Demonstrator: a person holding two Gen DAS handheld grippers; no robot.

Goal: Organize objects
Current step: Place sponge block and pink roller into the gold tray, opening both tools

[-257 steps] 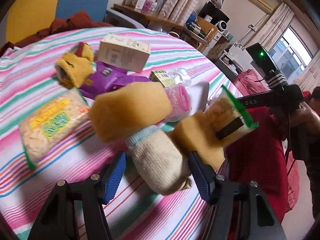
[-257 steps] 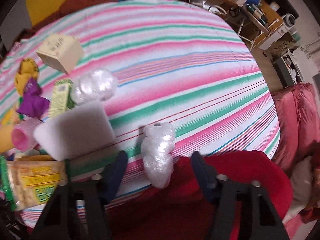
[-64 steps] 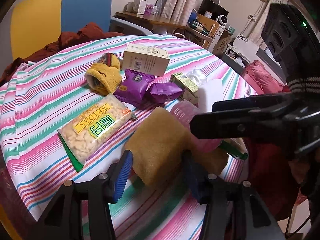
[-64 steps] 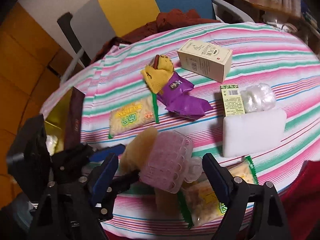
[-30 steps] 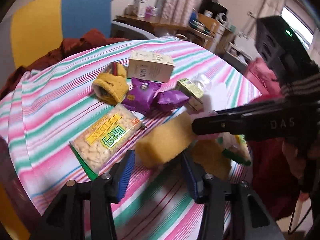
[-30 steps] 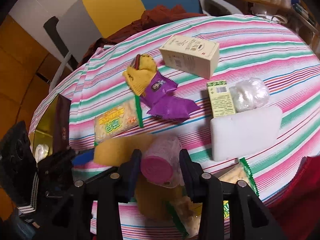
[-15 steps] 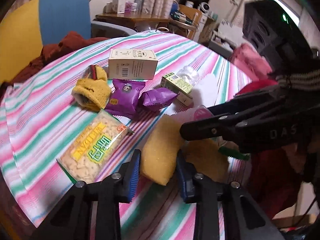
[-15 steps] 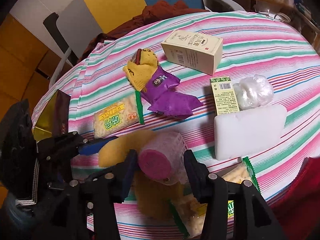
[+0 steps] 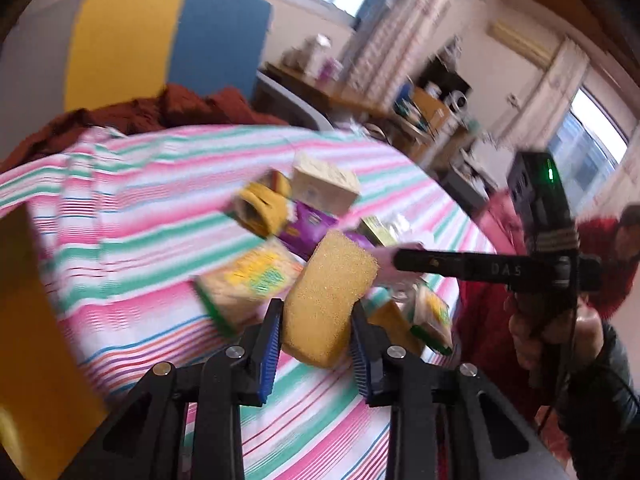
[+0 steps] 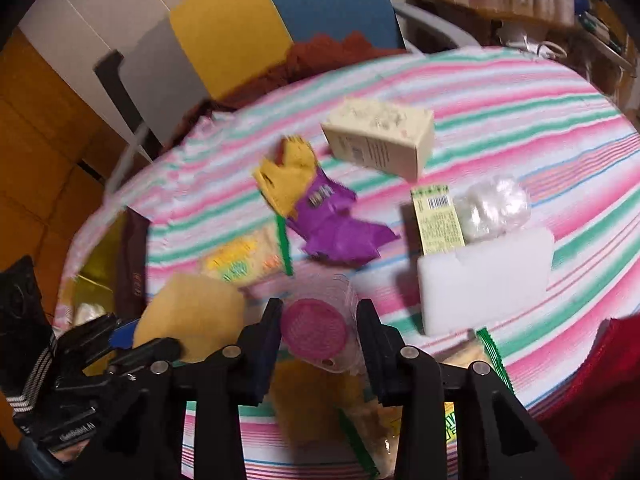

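Left tongs (image 9: pixel 316 344), left wrist view: blue pads clamped on both sides of a yellow sponge (image 9: pixel 328 296), held up off the striped desk (image 9: pixel 120 200). Frame blurred. Behind the sponge: snack bag w/ green edge (image 9: pixel 248 276), purple wrappers (image 9: pixel 308 228), yellow sock (image 9: pixel 260 208), cream carton (image 9: pixel 324 184). Right tongs come in from the right as a black bar (image 9: pixel 472 266), tip at a pale pink thing just behind the sponge; can't tell the grip from here. This view alone shows the person's hand (image 9: pixel 560 332) on the right handle, plus windows and shelves in the bkgd.

Right wrist view: right tongs (image 10: pixel 318 336) closed on a clear plastic tub w/ pink lid (image 10: pixel 314 328), lid facing the camera, tub lifted above a second snack bag (image 10: pixel 360 420). Sponge (image 10: pixel 188 316) sits to the left, near the tub, left tongs' black frame (image 10: pixel 80 380) under it. Seen only here: white foam block (image 10: pixel 484 284), green-labelled small box (image 10: pixel 438 216) touching its top edge, crumpled clear plastic (image 10: pixel 492 204) just beside that box, dark brown packet (image 10: pixel 134 264) at the desk's left edge.
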